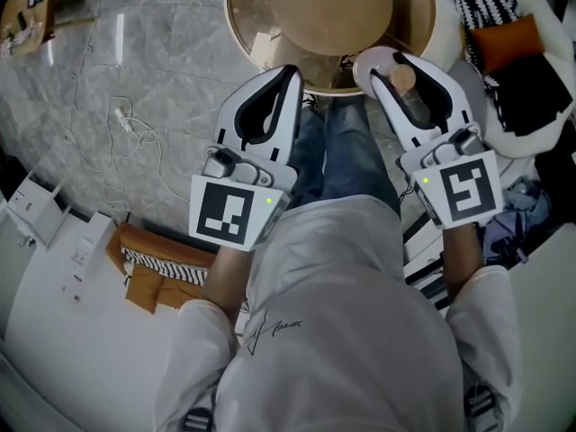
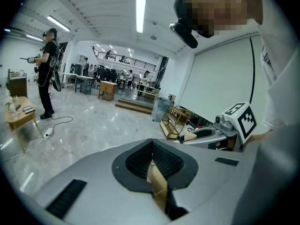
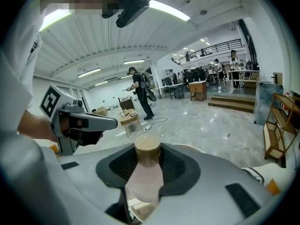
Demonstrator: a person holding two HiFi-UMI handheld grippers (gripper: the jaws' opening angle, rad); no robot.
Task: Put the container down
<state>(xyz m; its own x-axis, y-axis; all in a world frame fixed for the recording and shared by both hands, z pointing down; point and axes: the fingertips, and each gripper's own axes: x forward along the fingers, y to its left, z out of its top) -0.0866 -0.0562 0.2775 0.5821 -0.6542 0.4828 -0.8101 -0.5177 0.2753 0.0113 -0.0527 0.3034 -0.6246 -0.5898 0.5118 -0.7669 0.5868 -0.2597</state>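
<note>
"Which step is this?"

"Carrying, I'd say. The right gripper (image 1: 396,63) clamps the container (image 3: 146,179). The left gripper (image 2: 152,142) looks closed, probably empty."

"And next?"

"Forward over the round table (image 1: 245,45), set it upright, then open the jaws."

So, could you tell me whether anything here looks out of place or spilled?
Nothing looks spilled or damaged. The container, its lid on, sits in the right gripper near the round table. The only untidy thing is a loose white cable sprawled on the floor left of the table.
</note>
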